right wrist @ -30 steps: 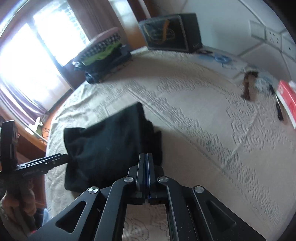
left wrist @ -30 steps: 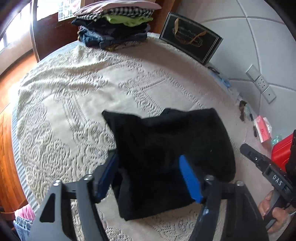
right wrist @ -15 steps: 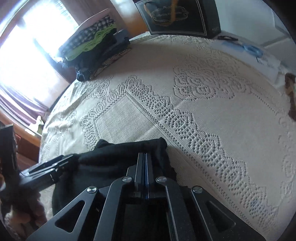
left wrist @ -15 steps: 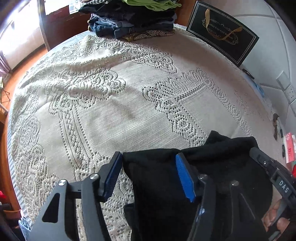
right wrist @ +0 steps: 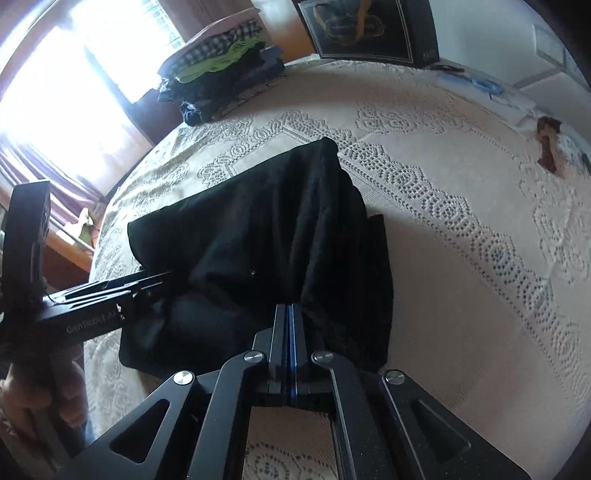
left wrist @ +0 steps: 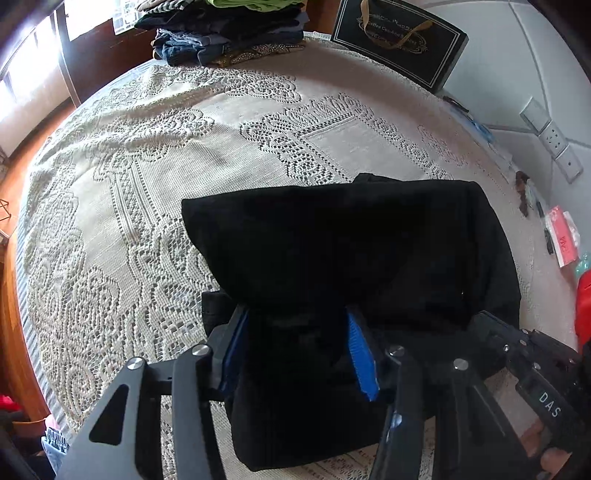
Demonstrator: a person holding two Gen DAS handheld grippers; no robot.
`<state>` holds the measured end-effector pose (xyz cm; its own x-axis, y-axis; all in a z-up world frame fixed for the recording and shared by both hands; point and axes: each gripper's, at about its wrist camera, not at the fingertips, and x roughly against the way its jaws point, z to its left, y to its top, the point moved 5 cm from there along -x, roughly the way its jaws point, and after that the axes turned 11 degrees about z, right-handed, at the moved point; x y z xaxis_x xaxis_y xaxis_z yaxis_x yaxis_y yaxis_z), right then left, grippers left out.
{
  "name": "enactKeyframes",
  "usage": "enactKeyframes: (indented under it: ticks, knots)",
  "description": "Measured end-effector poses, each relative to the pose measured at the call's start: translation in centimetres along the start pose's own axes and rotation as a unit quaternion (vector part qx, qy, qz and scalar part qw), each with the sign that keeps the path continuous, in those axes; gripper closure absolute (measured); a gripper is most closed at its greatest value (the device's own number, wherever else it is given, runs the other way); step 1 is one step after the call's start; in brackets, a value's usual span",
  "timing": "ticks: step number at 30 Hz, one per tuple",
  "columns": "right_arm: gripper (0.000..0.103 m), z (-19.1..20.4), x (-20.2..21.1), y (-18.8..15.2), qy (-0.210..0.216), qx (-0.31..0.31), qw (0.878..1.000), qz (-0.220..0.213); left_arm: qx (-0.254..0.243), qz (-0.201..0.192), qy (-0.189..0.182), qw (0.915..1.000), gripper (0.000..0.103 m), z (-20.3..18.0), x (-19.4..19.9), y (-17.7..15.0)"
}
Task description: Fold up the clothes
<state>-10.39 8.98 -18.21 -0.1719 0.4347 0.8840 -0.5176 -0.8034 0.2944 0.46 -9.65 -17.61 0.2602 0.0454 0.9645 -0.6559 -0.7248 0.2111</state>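
A black garment lies bunched and folded on the lace bedspread. My left gripper has a thick wad of its near edge between the blue pads, which press on the cloth while the jaws are closing. In the right wrist view the same garment gathers into the tip of my right gripper, which is shut on a pinch of the fabric. The left gripper enters that view from the left, a hand behind it. The right gripper shows low on the right of the left wrist view.
A stack of folded clothes sits at the far edge of the bed beside a black gift bag. Along the right lie a brown item and a red-and-white packet. Wall sockets are behind them.
Both grippers lifted the garment's near part, swung forward with it and came back down. The cloth now lies doubled over. The left jaws have narrowed on it; the right stayed shut.
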Motion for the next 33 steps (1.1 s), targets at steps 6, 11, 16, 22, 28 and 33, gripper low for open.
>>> enactKeyframes:
  ticks: [6, 11, 16, 22, 28, 33]
  knots:
    - [0.099, 3.6, 3.6, -1.6, 0.041, 0.049, 0.996, -0.067, -0.021, -0.037, -0.047, 0.998, 0.047, -1.7, 2.7, -1.7]
    - [0.103, 3.9, 0.3, -2.6, 0.034, 0.061, 0.997, -0.019, -0.049, 0.003, 0.003, 0.9988, 0.047, -2.8, -0.3, -3.0]
    - [0.103, 3.4, -0.4, -2.3, 0.036, 0.044, 0.998, 0.006, -0.045, -0.009, -0.003, 0.999, 0.048, -2.8, 1.0, -3.0]
    - [0.103, -0.7, 1.9, -1.0, -0.025, -0.023, 0.998, -0.047, -0.048, -0.016, 0.014, 0.9986, 0.046, -2.2, 1.1, -3.2]
    - [0.098, -0.1, 2.7, 0.0, -0.008, -0.003, 0.998, -0.063, -0.05, -0.041, 0.022, 0.9977, 0.027, -2.1, 1.8, -2.5]
    - [0.073, 0.8, 2.8, 4.7, 0.028, 0.012, 0.996, -0.085, -0.03, -0.057, 0.029, 0.9975, 0.022, -1.5, 0.6, 2.6]
